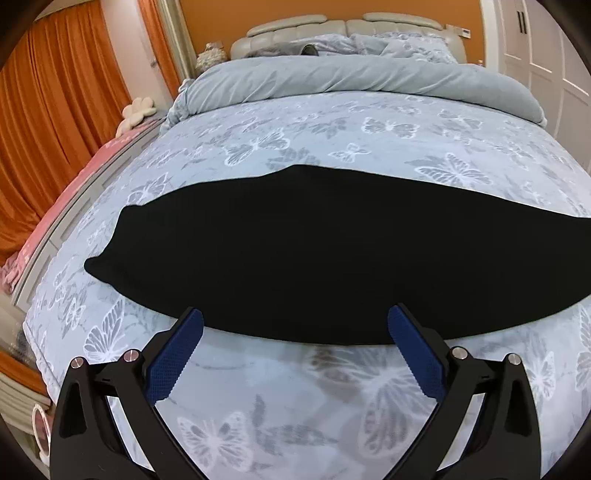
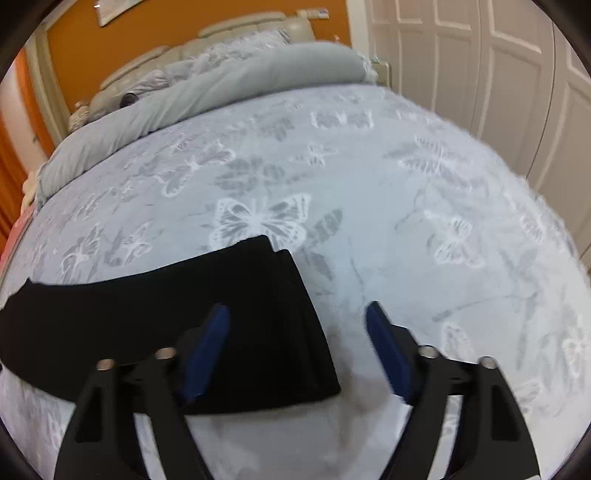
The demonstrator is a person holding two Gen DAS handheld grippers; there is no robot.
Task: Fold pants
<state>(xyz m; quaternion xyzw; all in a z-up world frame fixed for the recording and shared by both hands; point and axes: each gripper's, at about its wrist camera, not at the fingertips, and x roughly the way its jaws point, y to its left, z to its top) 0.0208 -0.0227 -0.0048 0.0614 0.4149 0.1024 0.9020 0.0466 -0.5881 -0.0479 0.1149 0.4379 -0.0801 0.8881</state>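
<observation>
- Bedroom setting: a bed (image 1: pixel 295 122) covered in a pale blue butterfly-print spread serves as the work surface, with orange curtains (image 1: pixel 55 122) off to the far left of the left gripper and white panelled wardrobe doors (image 2: pixel 480 74) to the far right of the right gripper
- Left gripper (image 1: pixel 295 325) hangs just above the spread with its blue-padded fingers spread wide and nothing between them; its fingertips sit at the near edge of the pants
- Right gripper (image 2: pixel 297 314) is likewise spread wide and empty; its left finger overlaps the dark cloth in the view, while its right finger is over bare spread, so the end of the pants falls between the two
- Black pants (image 1: pixel 295 251) lie flat straight ahead of both grippers, stretched crosswise as one long dark band; whether either gripper touches the cloth cannot be told
- Ahead of the right gripper the pants end (image 2: pixel 288 325) shows two stacked layers, slightly offset at the far corner, which suggests one leg is already laid over the other
- Judged from this, the lengthwise fold looks done and the band is smooth; what seems left is to bring one end over towards the other, once or twice, to make a compact bundle
- Beyond the pants, further up the bed, a rolled grey-blue duvet (image 1: pixel 351 81) lies across, with pillows and a padded headboard (image 1: pixel 343 26) behind it
- No box, basket or other container shows in either view, so nothing can be said about contents
</observation>
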